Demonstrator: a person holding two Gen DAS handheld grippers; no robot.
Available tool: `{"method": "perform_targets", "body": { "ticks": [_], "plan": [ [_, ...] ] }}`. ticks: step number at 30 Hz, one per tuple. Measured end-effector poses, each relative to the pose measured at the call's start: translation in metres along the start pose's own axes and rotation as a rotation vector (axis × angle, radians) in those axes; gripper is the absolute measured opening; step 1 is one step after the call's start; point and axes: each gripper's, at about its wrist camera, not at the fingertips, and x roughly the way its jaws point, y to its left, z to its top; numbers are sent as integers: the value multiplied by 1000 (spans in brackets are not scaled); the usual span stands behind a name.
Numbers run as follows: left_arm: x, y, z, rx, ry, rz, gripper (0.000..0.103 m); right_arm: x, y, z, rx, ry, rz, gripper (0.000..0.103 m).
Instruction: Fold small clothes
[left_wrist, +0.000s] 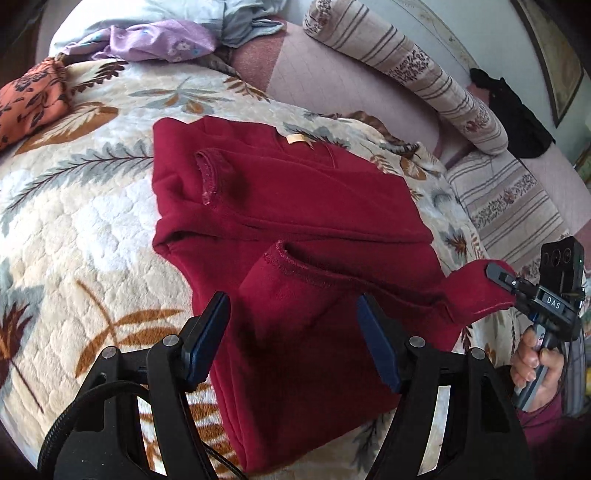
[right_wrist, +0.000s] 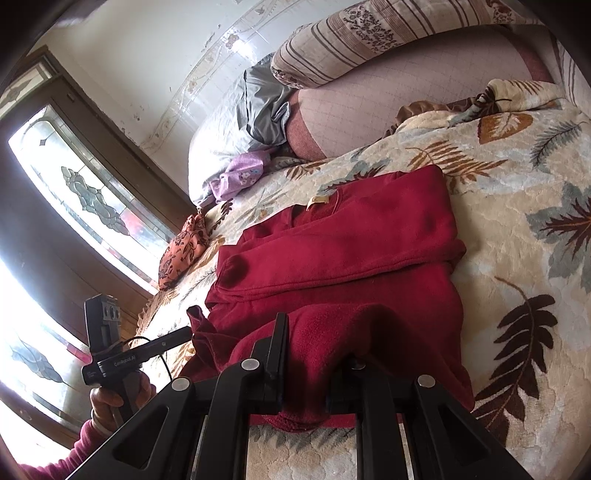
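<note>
A dark red fleece top (left_wrist: 295, 229) lies on a leaf-patterned blanket (left_wrist: 92, 221), collar label away from me, both sleeves folded across its body. My left gripper (left_wrist: 291, 332) is open just above the near sleeve and hem, holding nothing. My right gripper (left_wrist: 498, 280) is shut on the top's right hem corner and lifts it off the blanket. In the right wrist view the red fabric (right_wrist: 332, 332) is bunched between and over my right gripper's fingers (right_wrist: 314, 354), and the left gripper (right_wrist: 184, 336) sits at the far edge of the top (right_wrist: 351, 251).
An orange floral garment (left_wrist: 33, 99), a lilac one (left_wrist: 159, 40) and grey-blue cloth (left_wrist: 236, 22) lie at the blanket's far side. A striped bolster (left_wrist: 413, 70) and pink bedding (left_wrist: 325, 85) lie behind. A black cloth (left_wrist: 517, 114) is far right. A window (right_wrist: 74, 192) is left.
</note>
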Motion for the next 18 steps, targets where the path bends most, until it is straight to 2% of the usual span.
{"method": "perform_targets", "body": {
  "ticks": [6, 8, 9, 10, 13, 18],
  "plan": [
    [23, 3, 13, 56, 42, -14, 71, 2, -1, 1, -2, 8, -8, 13],
    [31, 0, 11, 82, 72, -2, 55, 3, -3, 1, 0, 10, -14, 13],
    [34, -1, 10, 96, 89, 11, 35, 4, -5, 1, 2, 12, -15, 13],
    [36, -3, 8, 111, 93, 33, 25, 5, -6, 1, 6, 13, -17, 13],
    [29, -8, 3, 118, 56, 60, 15, 7, -8, 1, 12, 18, -24, 13],
    [-2, -15, 16, 92, -54, 94, 11, 8, -6, 6, -6, 12, -38, 13]
  ]
}}
